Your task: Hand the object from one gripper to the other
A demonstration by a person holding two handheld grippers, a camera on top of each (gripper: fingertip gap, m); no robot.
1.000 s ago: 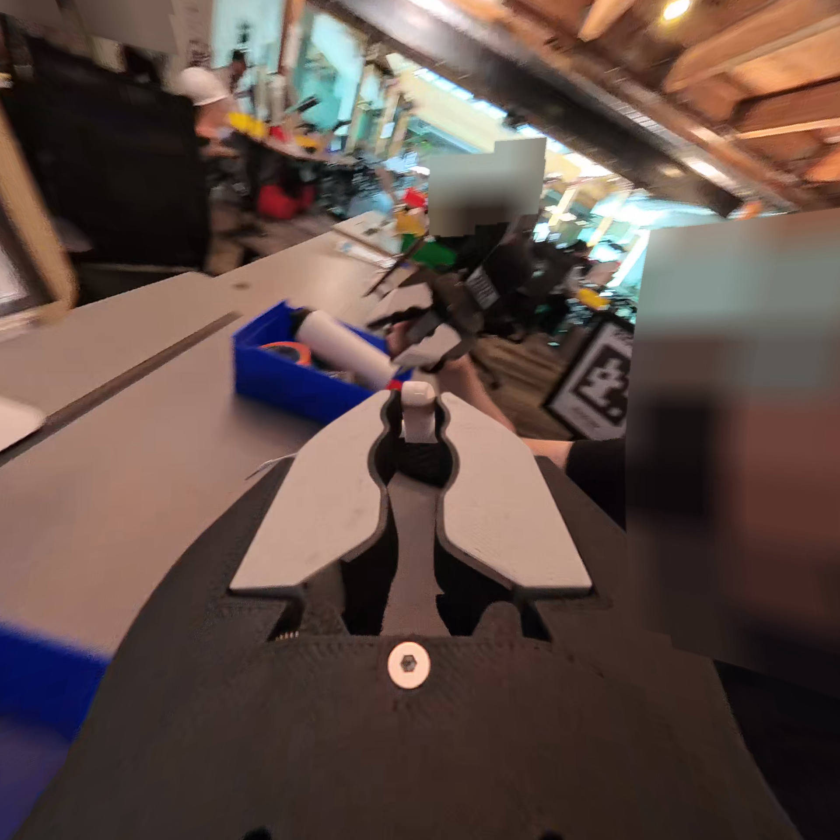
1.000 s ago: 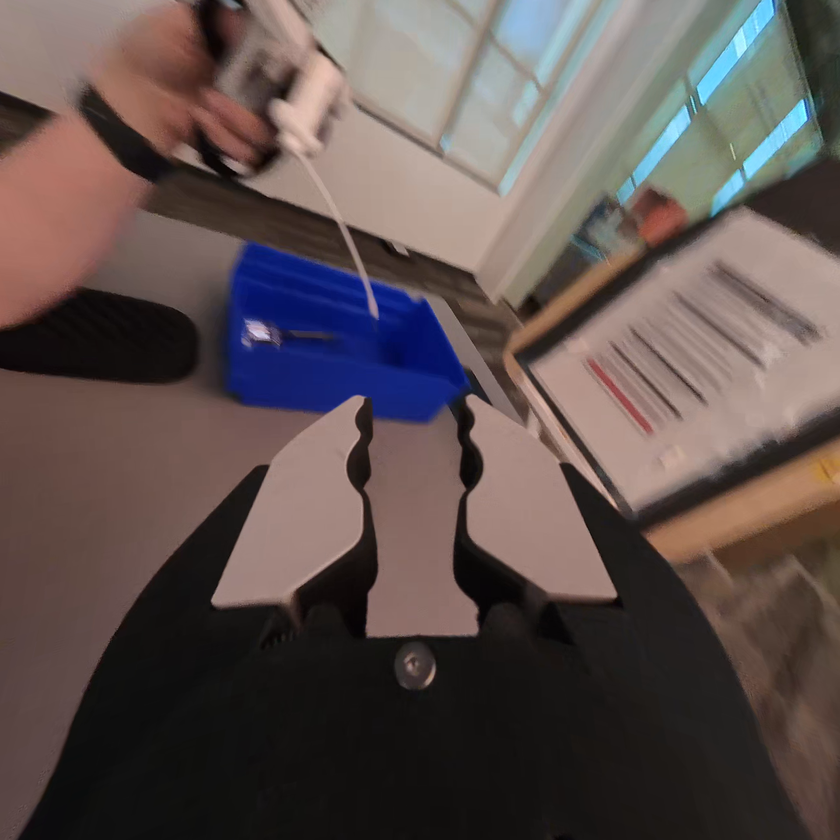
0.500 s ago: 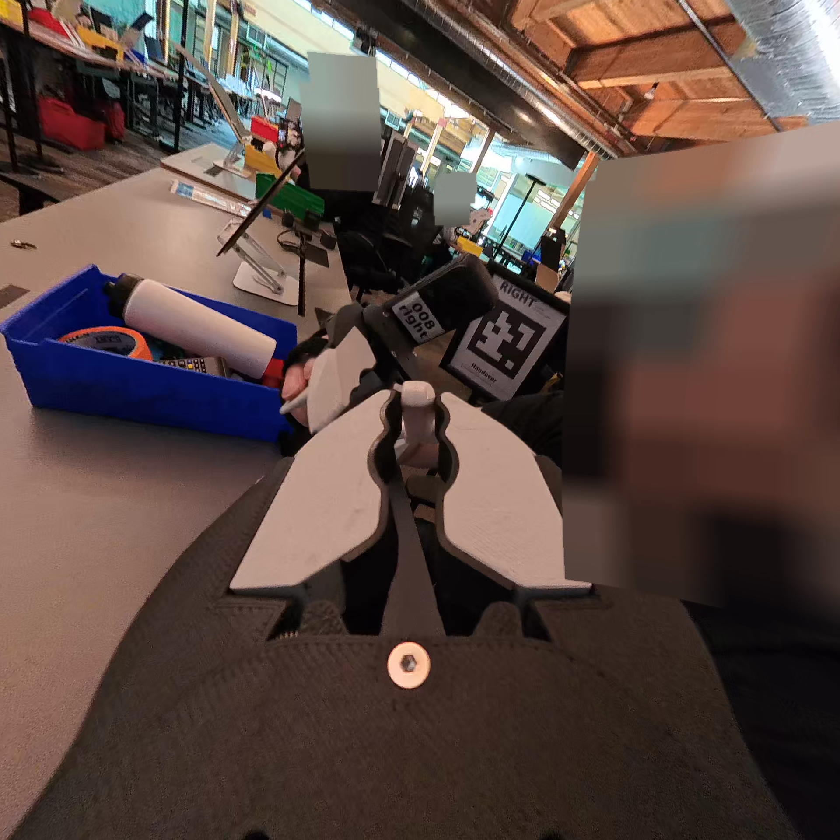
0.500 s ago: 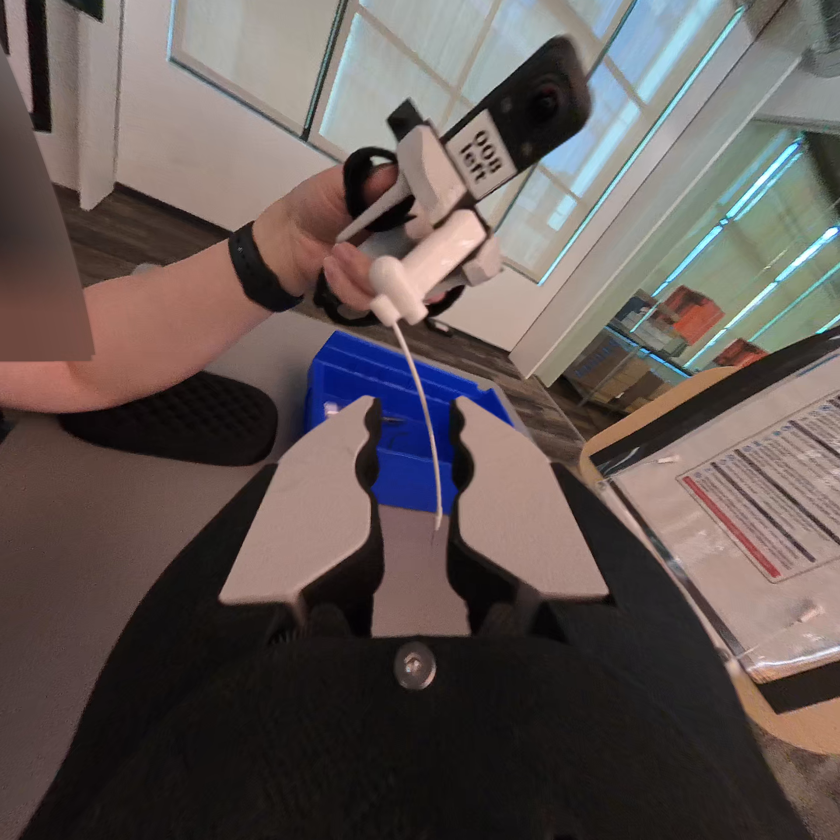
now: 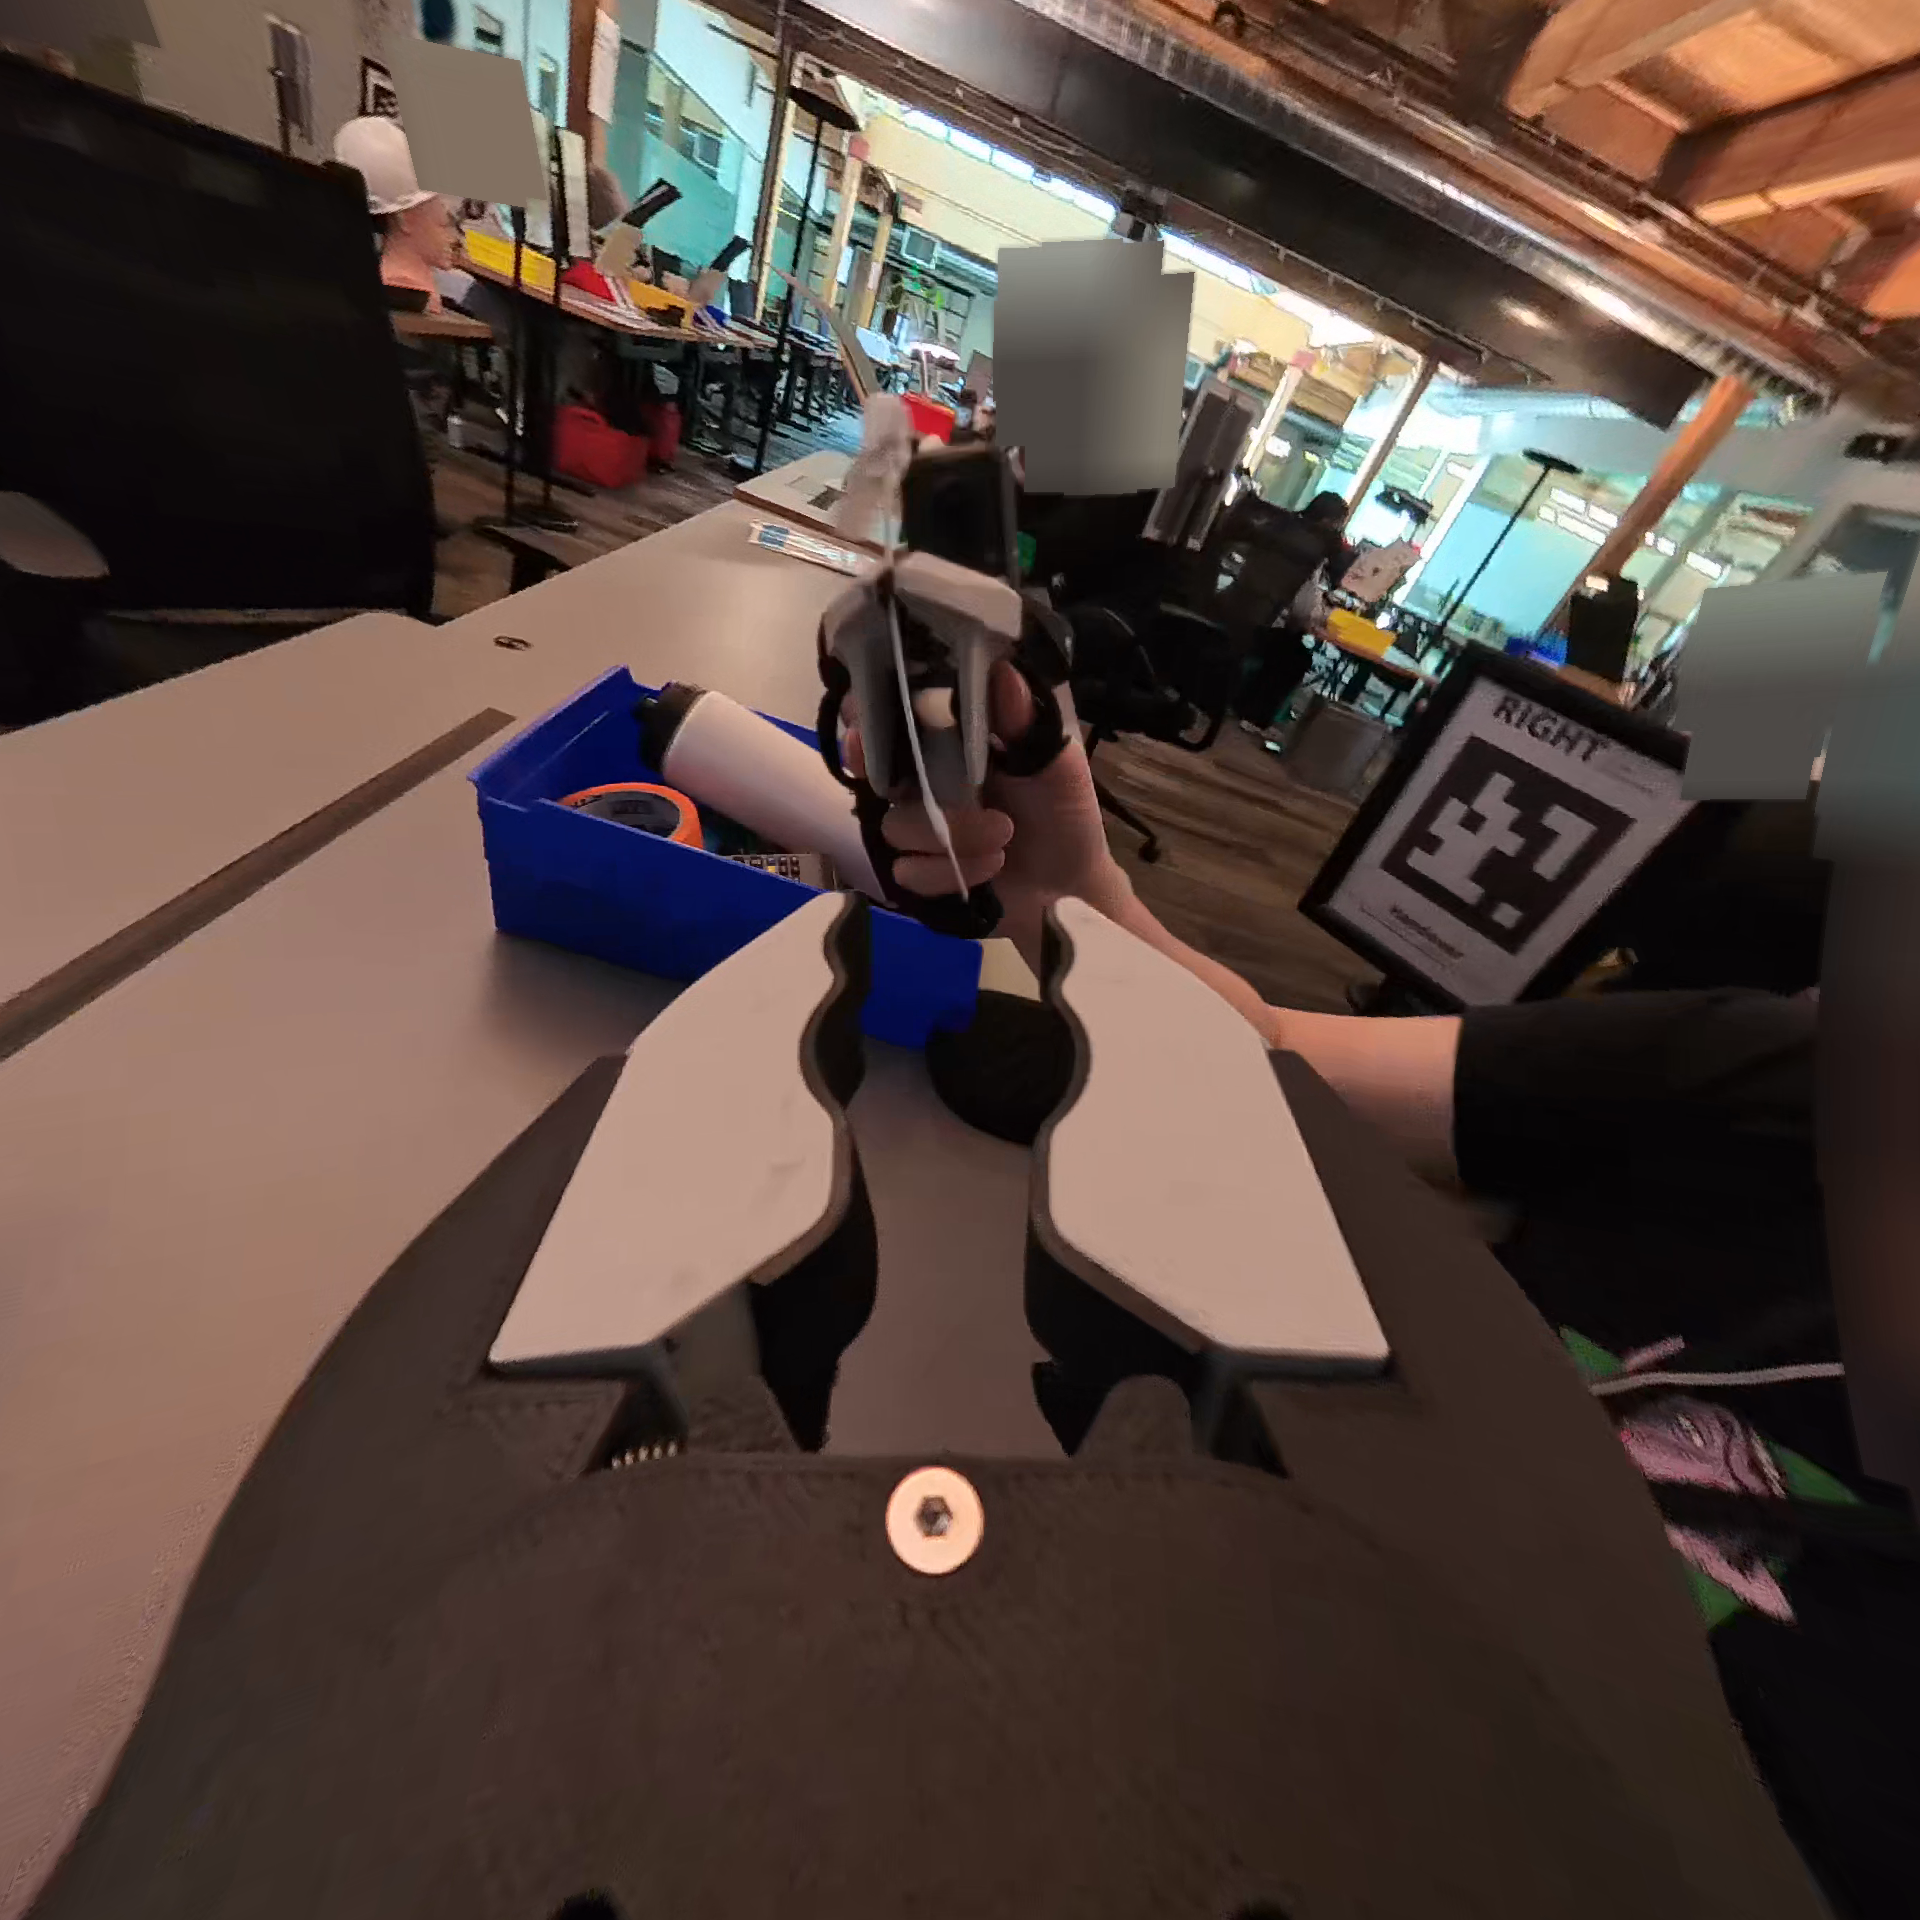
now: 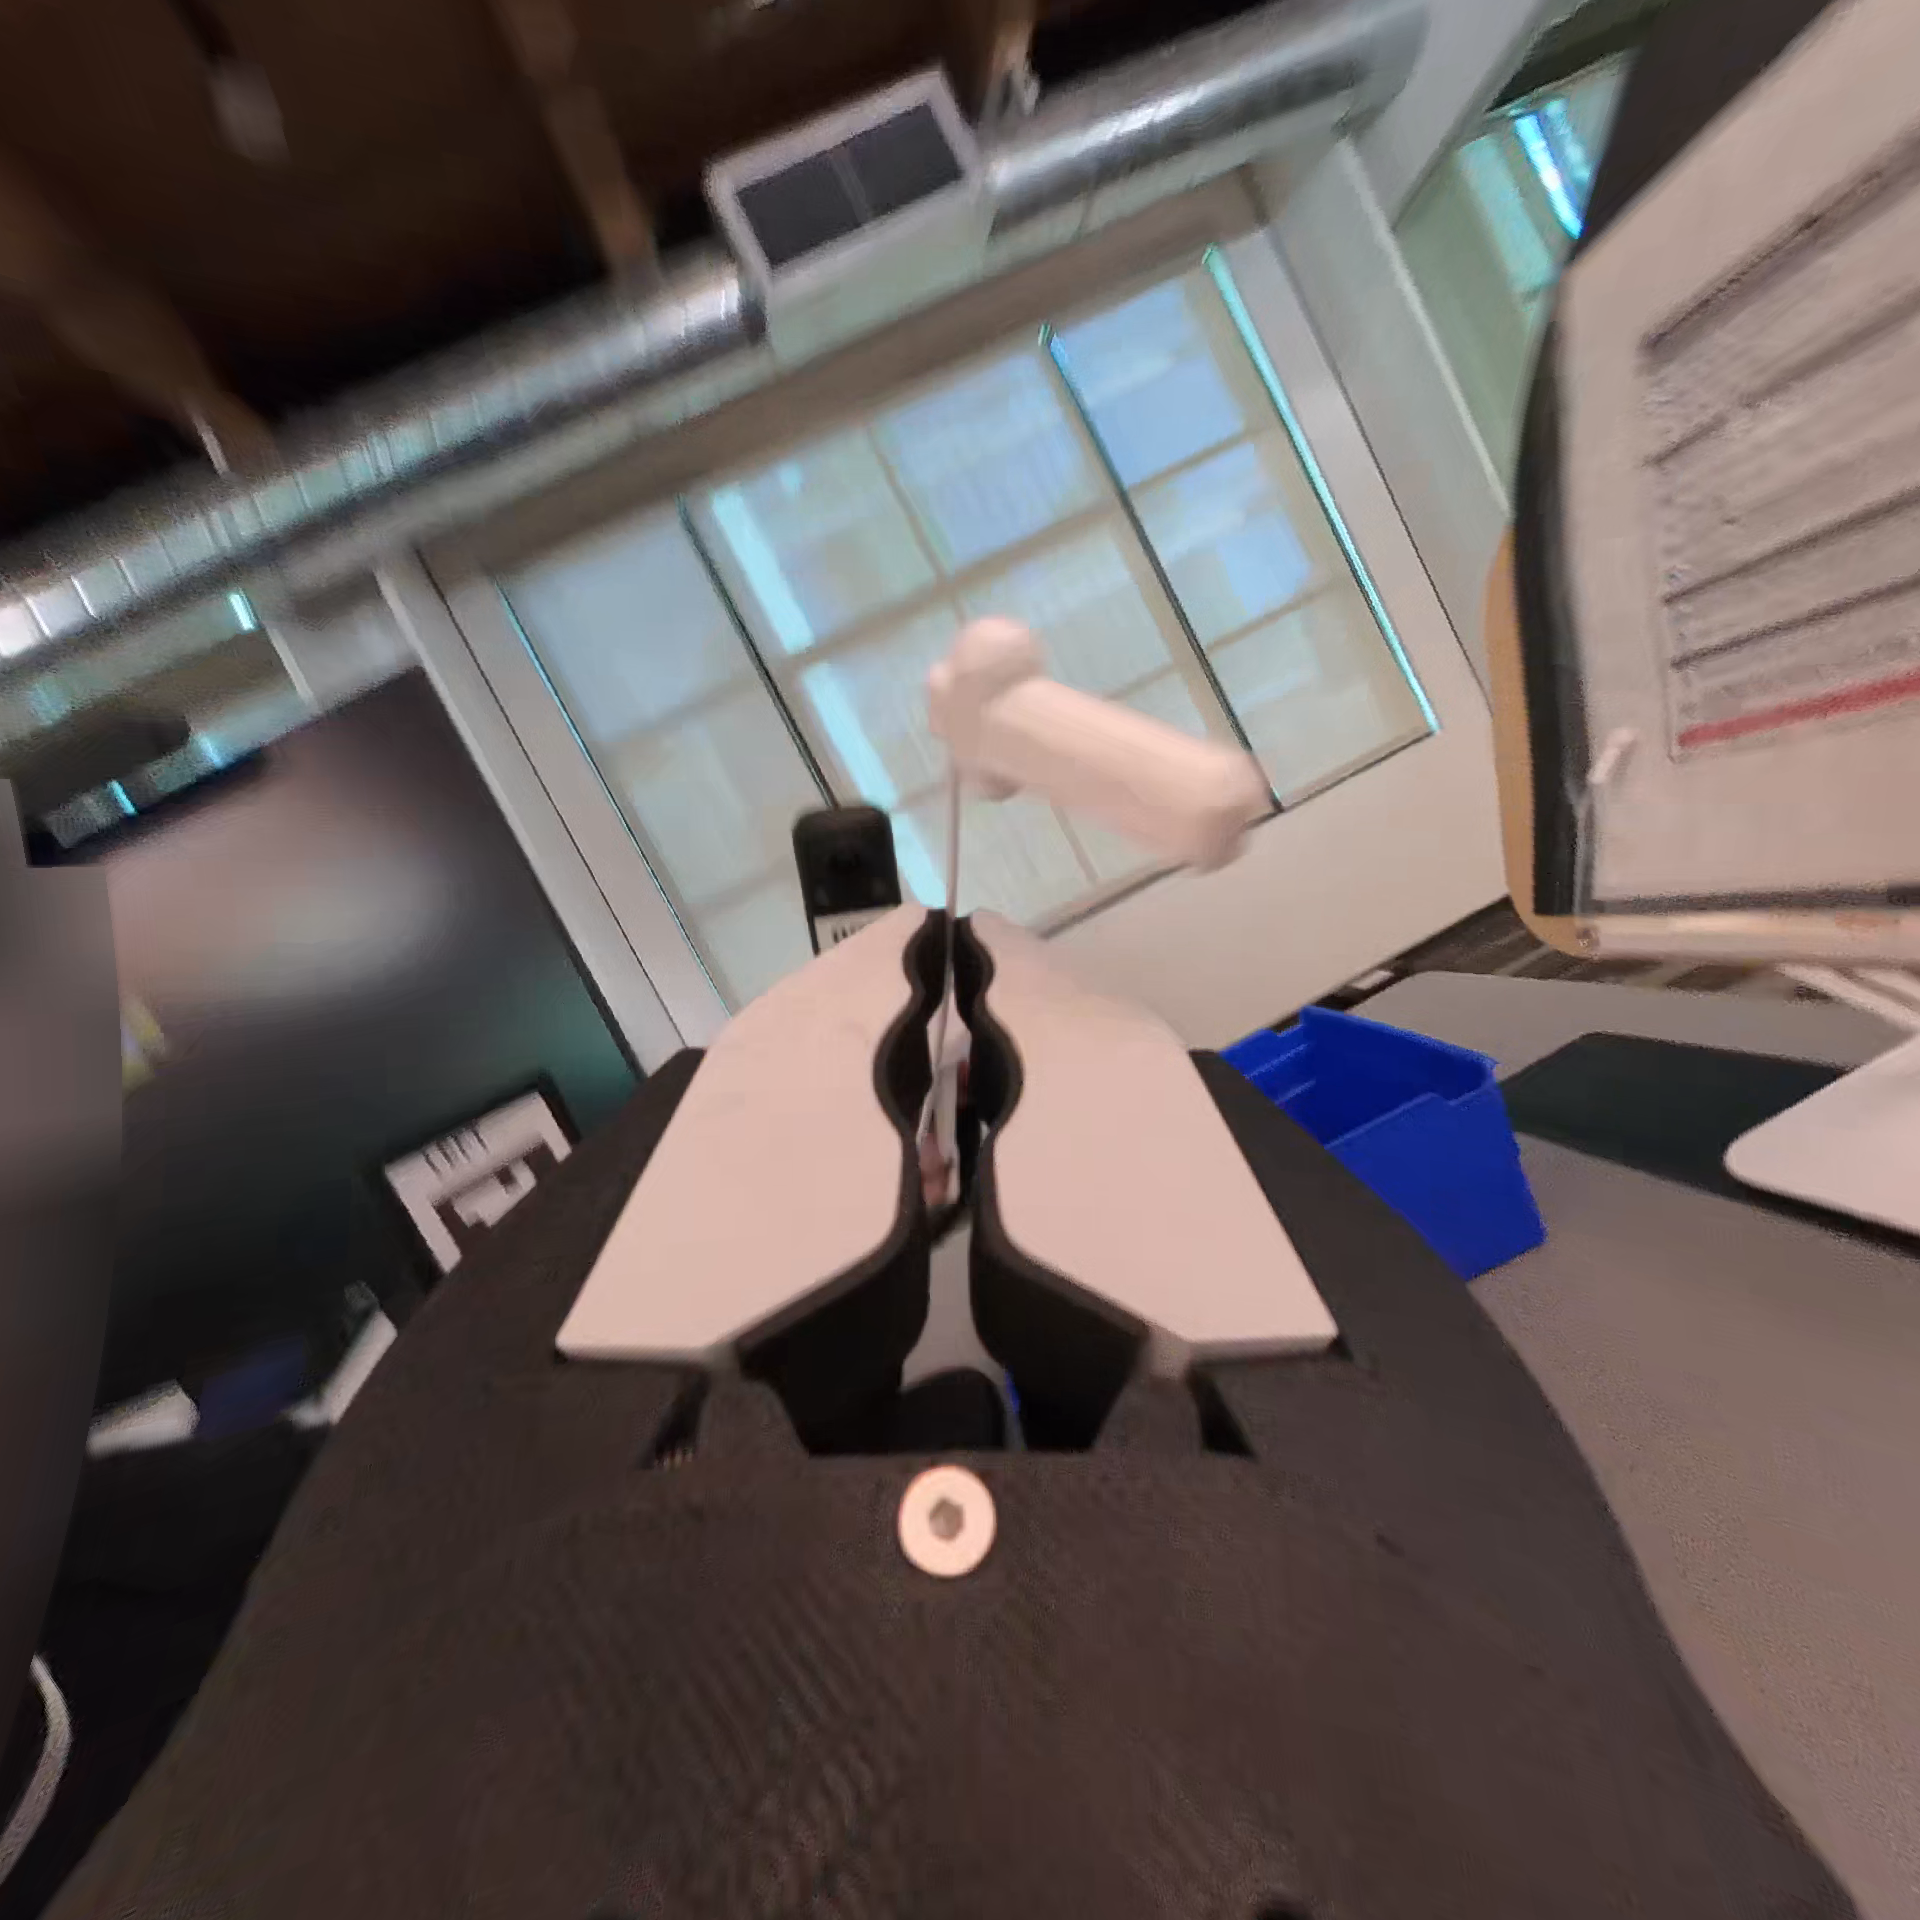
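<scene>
The right gripper [image 6: 948, 925] is clamping its two pale fingers [image 6: 769, 1143] together on the thin white stem of the white tool [image 6: 1091, 764], so the stem is running up out of the fingertips and the blocky white handle is sitting above and slightly to the right of them, tilted. In the left wrist view the same right gripper [image 5: 914, 790] is showing ahead of and above the left gripper [image 5: 948, 914], pointing down, held in a person's hand [image 5: 997, 821], with the white tool's stem [image 5: 914, 748] trailing down between its fingers toward the left fingertips without touching them. The left gripper's fingers [image 5: 717, 1132] are standing apart with nothing between them, only the grey table [image 5: 208, 1039] showing through the gap. Ahead and to the left of the left gripper a blue bin [image 5: 665, 894] is resting on the table, holding a white bottle [image 5: 758, 774] and an orange tape roll [image 5: 634, 810]. To the right, a framed black-and-white marker sign [image 5: 1496, 842] is standing.
</scene>
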